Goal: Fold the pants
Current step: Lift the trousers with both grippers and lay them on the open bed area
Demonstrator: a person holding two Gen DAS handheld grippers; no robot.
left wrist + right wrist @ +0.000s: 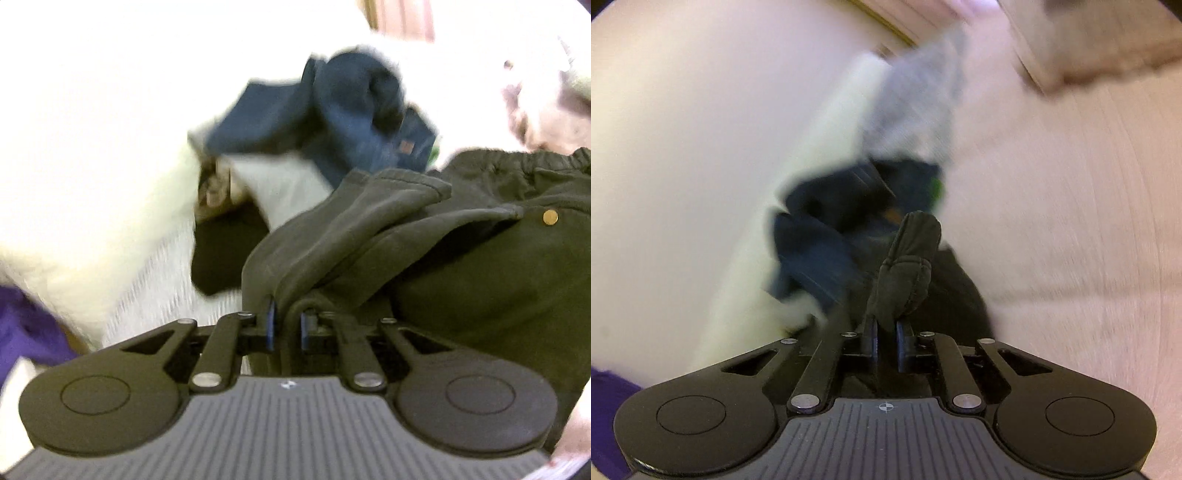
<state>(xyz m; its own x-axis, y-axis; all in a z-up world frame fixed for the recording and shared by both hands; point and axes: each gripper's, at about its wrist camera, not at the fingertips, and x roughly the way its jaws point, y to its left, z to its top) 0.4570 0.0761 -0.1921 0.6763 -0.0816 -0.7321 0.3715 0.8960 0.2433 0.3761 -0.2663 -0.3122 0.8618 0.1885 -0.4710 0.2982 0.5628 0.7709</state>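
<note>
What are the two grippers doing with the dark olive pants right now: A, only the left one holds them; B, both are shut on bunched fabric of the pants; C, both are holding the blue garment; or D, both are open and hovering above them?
B: the left gripper and the right gripper each pinch bunched fabric of the dark olive pants; the blue garment lies beyond, ungripped.
</note>
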